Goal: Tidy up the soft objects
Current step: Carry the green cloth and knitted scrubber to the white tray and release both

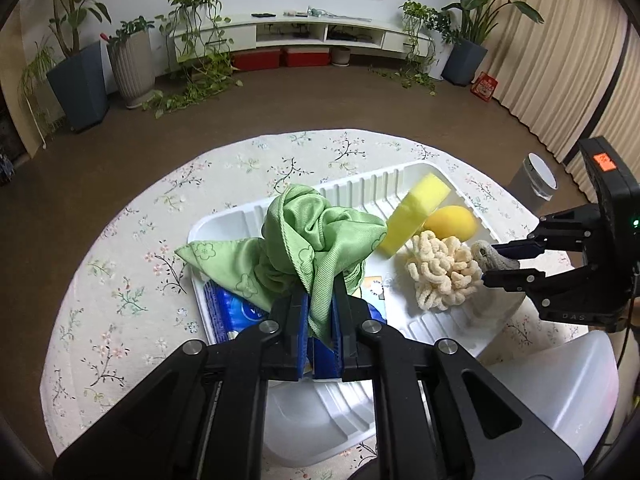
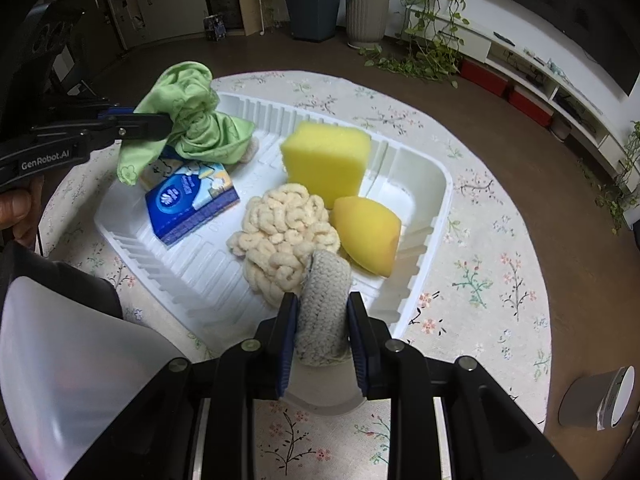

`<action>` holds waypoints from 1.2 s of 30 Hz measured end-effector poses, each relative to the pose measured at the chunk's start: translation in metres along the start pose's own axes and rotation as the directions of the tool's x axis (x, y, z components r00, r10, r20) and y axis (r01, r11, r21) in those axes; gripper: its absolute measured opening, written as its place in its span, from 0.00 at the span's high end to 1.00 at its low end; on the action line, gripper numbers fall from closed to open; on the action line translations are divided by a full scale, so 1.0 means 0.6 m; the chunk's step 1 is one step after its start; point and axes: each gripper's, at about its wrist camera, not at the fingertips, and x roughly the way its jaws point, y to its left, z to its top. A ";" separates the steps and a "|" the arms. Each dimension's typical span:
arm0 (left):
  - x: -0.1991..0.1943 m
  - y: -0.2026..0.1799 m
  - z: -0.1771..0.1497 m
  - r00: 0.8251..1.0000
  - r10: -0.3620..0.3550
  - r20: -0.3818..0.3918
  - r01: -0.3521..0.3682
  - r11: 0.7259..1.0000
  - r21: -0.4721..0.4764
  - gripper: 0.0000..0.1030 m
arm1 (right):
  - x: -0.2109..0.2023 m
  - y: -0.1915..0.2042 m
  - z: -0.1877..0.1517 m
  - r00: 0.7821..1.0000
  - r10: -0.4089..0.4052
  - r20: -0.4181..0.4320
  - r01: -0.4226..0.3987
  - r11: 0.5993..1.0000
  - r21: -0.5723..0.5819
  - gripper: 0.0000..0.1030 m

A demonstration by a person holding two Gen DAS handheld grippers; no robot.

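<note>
A round surface (image 1: 132,264) covered with a flowered cloth is seen from two gripper cameras. On it rests a white ribbed plastic tray (image 2: 424,200) holding several soft things.

The left gripper (image 1: 320,320) is seen with its jaws clenched on a green cloth (image 1: 316,240). The cloth is pinched between the blue pads, a tail of it hanging down between the jaws, while the rest is bunched up ahead of the tips over the left part of the tray. In the right wrist view the same cloth (image 2: 192,120) is seen lifted above the tray's far left corner, held by the left gripper (image 2: 170,124).

The right gripper (image 2: 322,328) is seen with its jaws closed on a grey knitted piece (image 2: 324,304), which sits upright between the pads at the tray's near edge. This knitted piece is joined to, or touching, a cream looped bundle (image 2: 280,236) lying in the middle of the tray; which cannot be told. From the left wrist view the right gripper (image 1: 490,264) reaches in from the right, beside the bundle (image 1: 440,272).

Behind the bundle a yellow sponge block (image 2: 326,160) is propped up, and just beside it lies a yellow egg-shaped sponge (image 2: 368,232). A blue tissue pack (image 2: 192,204) lies in the left part of the tray, beneath the hanging cloth. A translucent white container (image 2: 68,380) stands near the tray, at the front of the surface.
</note>
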 end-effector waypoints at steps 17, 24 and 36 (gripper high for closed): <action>-0.009 0.010 -0.005 1.000 0.008 0.020 -0.007 0.999 -0.034 0.41 | 0.000 -0.016 -0.003 0.999 0.004 0.035 -0.006 0.998 0.056 0.51; -0.039 0.008 -0.014 0.998 0.018 0.052 -0.015 0.999 -0.046 0.28 | -0.025 -0.015 -0.002 0.998 -0.004 0.068 0.000 0.998 0.065 0.49; -0.169 0.047 -0.072 0.979 0.079 0.186 -0.044 0.982 -0.181 0.00 | -0.124 -0.044 -0.051 0.979 -0.037 0.198 -0.003 0.980 0.199 0.12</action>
